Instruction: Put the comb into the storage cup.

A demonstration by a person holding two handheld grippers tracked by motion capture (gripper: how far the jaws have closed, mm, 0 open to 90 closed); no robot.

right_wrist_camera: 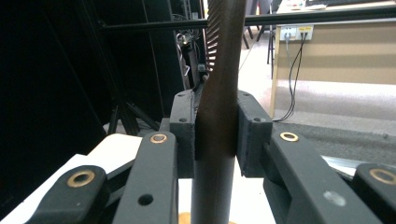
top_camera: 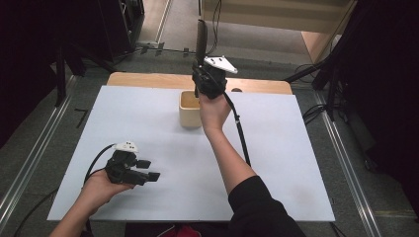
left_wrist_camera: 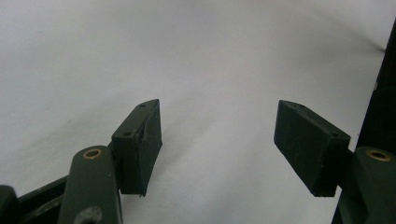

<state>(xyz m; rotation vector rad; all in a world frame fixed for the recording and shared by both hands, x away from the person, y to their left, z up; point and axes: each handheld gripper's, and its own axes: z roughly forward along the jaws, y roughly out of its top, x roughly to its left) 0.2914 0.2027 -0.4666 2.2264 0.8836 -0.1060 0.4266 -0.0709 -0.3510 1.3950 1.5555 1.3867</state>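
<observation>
The right gripper (top_camera: 201, 69) is up at the twelve o'clock end of the white rectangular table sheet (top_camera: 148, 128), its jaws clamped hard on a long dark brown comb-like tool (top_camera: 201, 34) with a row of fine teeth along one edge. In the right gripper view the tool (right_wrist_camera: 219, 107) stands between the two black pads (right_wrist_camera: 182, 135), pinched at its smooth handle part, teeth (right_wrist_camera: 213, 32) showing above the grip. Its long axis runs straight up and down, nearly plumb, top end pointing toward twelve o'clock in the high view.

Directly below, at six o'clock of that gripper and just beside the right hand (top_camera: 213, 111), sits the small cream-coloured square open-topped holder (top_camera: 190, 109). That's the relation that matters: tool upright, holder's mouth right underneath, so I'd judge any move in or out goes straight along that vertical line.

Down at seven o'clock, well apart from the holder, the left gripper (top_camera: 150, 170) rests low over the sheet, jaws spread wide with nothing between them; the left gripper view shows bare white surface (left_wrist_camera: 215, 70) between its pads (left_wrist_camera: 140, 144). The right hand is plainly the nearer one.
</observation>
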